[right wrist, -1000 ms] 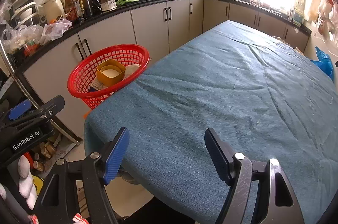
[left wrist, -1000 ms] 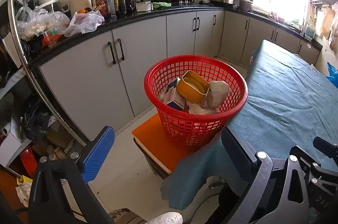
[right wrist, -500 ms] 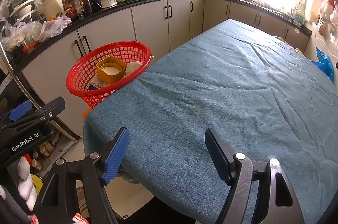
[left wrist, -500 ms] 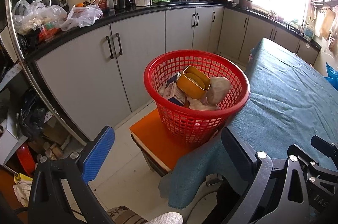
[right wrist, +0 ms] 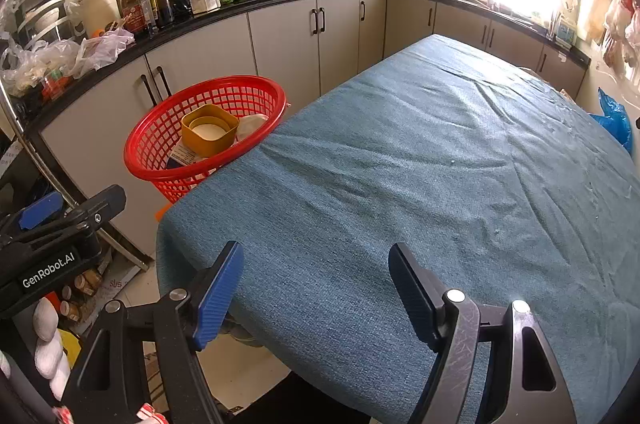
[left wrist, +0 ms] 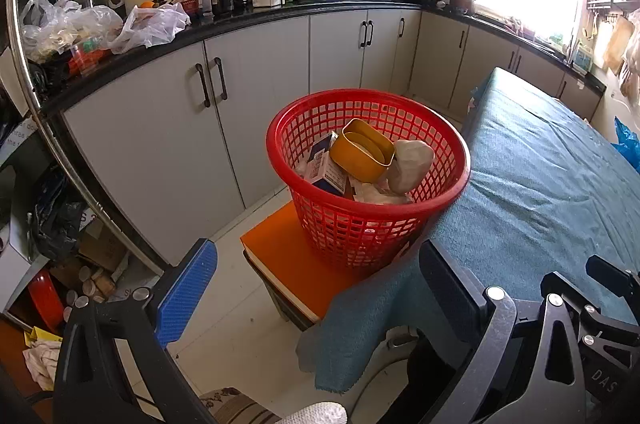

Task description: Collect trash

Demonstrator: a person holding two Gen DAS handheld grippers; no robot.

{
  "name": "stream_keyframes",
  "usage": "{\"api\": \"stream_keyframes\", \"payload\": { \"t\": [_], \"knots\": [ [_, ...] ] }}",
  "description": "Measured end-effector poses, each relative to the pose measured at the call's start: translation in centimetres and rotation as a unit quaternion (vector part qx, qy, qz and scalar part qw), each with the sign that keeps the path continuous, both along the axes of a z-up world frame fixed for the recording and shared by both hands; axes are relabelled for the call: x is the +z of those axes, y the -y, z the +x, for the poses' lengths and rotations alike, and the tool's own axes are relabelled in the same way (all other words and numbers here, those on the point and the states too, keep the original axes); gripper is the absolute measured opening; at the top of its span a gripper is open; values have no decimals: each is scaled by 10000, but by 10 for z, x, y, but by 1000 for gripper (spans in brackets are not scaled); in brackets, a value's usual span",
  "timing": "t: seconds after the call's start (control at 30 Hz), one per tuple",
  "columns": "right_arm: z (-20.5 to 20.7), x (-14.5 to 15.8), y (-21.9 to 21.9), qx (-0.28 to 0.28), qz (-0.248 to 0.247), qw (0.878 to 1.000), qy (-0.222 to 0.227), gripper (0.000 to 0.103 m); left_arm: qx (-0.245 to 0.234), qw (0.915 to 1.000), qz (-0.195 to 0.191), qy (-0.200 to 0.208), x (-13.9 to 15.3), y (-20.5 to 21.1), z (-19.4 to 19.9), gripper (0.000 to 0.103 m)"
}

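Note:
A red mesh basket (left wrist: 320, 212) (right wrist: 156, 135) stands on an orange stool (left wrist: 280, 248) beside the table's near corner. Inside lie a yellow tub (left wrist: 366, 153) (right wrist: 208, 131), a blue-and-white carton (left wrist: 326, 167), a grey crumpled wad (left wrist: 410, 163) and some paper. My left gripper (left wrist: 316, 272) hangs open in front of the basket, nothing between its blue pads. My right gripper (right wrist: 316, 280) is open over the near edge of the table, also holding nothing. The left gripper's body (right wrist: 52, 252) shows at the left of the right wrist view.
A table under a blue-green cloth (right wrist: 440, 163) (left wrist: 540, 183) fills the right side. Grey cabinets (left wrist: 168, 143) with a dark worktop carry bottles, a kettle, plastic bags and pans. A metal rack with clutter (left wrist: 60, 264) stands at the left. A blue bag (right wrist: 616, 115) lies beyond the table.
The view from the left gripper has tipped slightly, so the basket sits a little higher in frame. The right gripper's view is nearly unchanged.

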State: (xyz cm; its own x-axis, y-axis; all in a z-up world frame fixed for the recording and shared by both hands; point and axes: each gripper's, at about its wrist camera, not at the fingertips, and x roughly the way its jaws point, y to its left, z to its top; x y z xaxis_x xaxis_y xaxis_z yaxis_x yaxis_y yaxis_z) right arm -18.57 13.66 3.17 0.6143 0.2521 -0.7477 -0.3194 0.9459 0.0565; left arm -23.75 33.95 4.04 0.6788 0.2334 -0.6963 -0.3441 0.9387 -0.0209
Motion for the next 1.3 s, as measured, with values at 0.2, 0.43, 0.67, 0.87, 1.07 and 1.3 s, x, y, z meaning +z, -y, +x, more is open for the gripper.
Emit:
{"api": "stream_keyframes", "payload": {
  "t": [0.2,0.43,0.67,0.87,1.07,1.3],
  "knots": [
    [0,0,0,1,2,10000,1,79,-16,10000,-14,-9,-1,0,0,101],
    [0,0,0,3,-2,10000,1,79,-21,9999,-94,-41,-2,0,1,101],
    [0,0,-1,-3,-2,10000,-2,80,-27,9999,-147,-67,-5,0,1,101],
    [-2,-3,-2,-3,-3,10000,-31,80,-25,9999,-133,-62,-5,0,1,101],
    [-2,-4,-2,1,10,10000,-38,80,-30,9999,-133,-63,-5,1,1,101],
    [-2,-5,-3,-13,20,10000,-61,80,-34,9999,-145,-63,-4,0,0,101]
  ]
}}
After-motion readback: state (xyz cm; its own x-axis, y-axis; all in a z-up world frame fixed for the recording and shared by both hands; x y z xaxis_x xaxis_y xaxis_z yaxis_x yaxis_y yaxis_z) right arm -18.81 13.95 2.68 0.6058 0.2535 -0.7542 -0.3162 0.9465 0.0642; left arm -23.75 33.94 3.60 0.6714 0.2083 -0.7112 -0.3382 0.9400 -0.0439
